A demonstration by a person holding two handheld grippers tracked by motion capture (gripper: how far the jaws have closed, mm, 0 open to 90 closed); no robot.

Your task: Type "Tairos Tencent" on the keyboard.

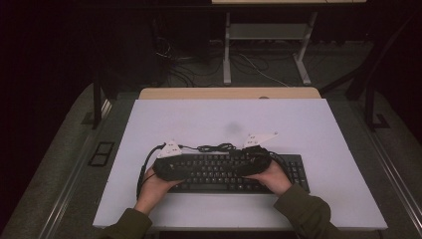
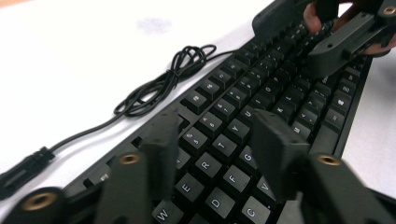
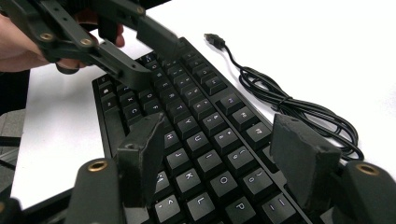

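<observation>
A black keyboard [image 1: 229,172] lies near the front of the white tabletop [image 1: 224,117], its keys lettered [image 2: 261,93] [image 3: 187,102]. Its black cable [image 1: 216,147] sits coiled just behind it [image 2: 163,86] [image 3: 289,102], the plug lying loose [image 3: 215,39]. My left gripper [image 1: 185,169] [image 2: 217,135] hovers over the keyboard's left half, jaws apart above the letter keys with nothing clamped. My right gripper [image 1: 245,167] [image 3: 219,140] stands over the right half, jaws wide across several key rows. Each gripper also shows in the other's view: the right [image 2: 303,32], the left [image 3: 144,53].
The white top ends close in front of the keyboard and has bare room behind and to both sides. A wooden table edge [image 1: 229,93] sits behind it. Farther back are a metal desk frame [image 1: 226,50] and floor cables [image 1: 171,57].
</observation>
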